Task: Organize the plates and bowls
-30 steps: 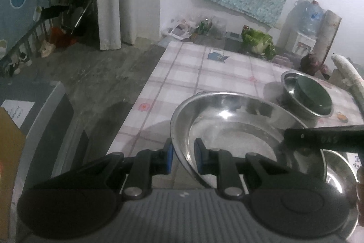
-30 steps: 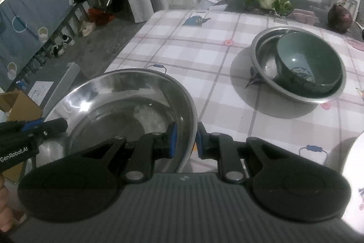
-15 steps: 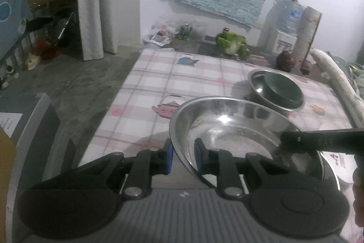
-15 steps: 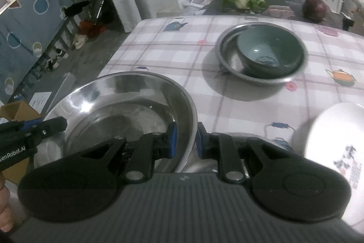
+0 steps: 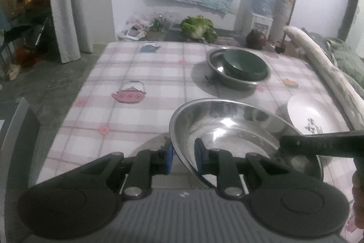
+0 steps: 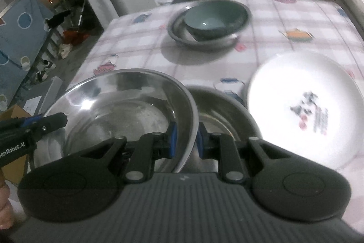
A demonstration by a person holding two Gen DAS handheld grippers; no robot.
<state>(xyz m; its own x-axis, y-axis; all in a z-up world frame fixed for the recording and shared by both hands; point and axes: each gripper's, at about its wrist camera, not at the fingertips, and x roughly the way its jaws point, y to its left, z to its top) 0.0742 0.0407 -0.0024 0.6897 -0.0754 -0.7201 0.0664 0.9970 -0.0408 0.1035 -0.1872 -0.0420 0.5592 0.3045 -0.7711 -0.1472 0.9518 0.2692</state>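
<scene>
Big steel basin (image 5: 238,129) held above the table's (image 5: 136,74) near edge, clear of the checked cloth. Left half of the table bare, lots of room there. Far-centre: green bowl (image 6: 213,15) nested in a smaller steel basin (image 6: 182,35). Right edge: white plate (image 6: 302,115), w/ another steel bowl (image 6: 223,111) just beside it, under the held basin's rim. Left gripper (image 5: 183,157) nearly closed, pinching the basin's left rim; right gripper (image 6: 185,140) likewise clamped on the opposite rim.

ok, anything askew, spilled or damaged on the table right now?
Nothing spilled or damaged. The big steel bowl, gripped at its rim by both grippers, overlaps another steel bowl beside the white plate. The green bowl sits off-centre in its steel basin.
</scene>
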